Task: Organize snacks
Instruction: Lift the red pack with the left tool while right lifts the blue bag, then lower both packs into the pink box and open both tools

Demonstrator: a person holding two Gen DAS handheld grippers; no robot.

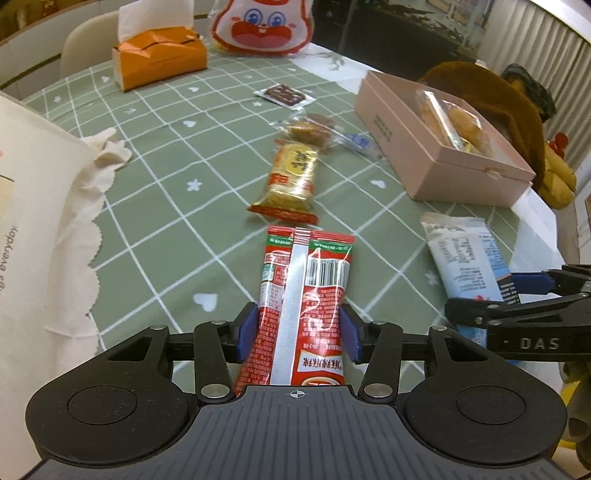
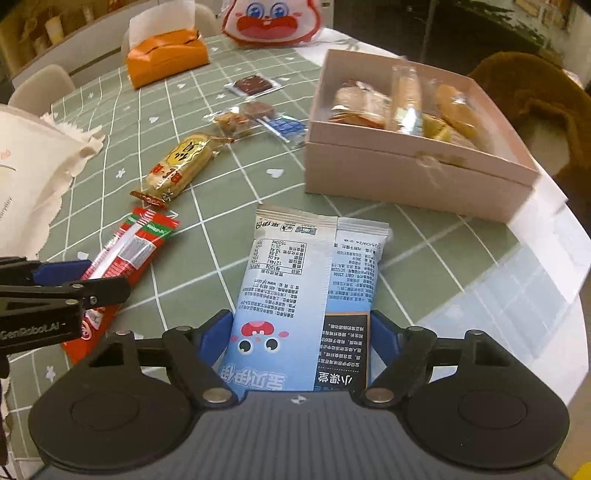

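Observation:
A long red snack packet (image 1: 310, 273) lies on the green checked tablecloth (image 1: 166, 192), its near end between the blue pads of my left gripper (image 1: 298, 332), which press on both its sides. A light blue snack packet (image 2: 295, 266) sits the same way in my right gripper (image 2: 299, 332), pads against both edges. The two grippers are side by side, the left gripper (image 2: 85, 280) showing in the right wrist view. The open pink box (image 2: 406, 173) beyond holds several wrapped snacks.
A golden cracker packet (image 1: 293, 177), small wrapped sweets (image 1: 306, 131) and a chocolate piece (image 1: 284, 94) lie in a row ahead. An orange tissue box (image 1: 159, 62) and a rabbit bag (image 1: 262, 26) stand at the back, with a cream cloth bag (image 1: 37, 184) left. The table edge (image 2: 554, 280) runs close on the right.

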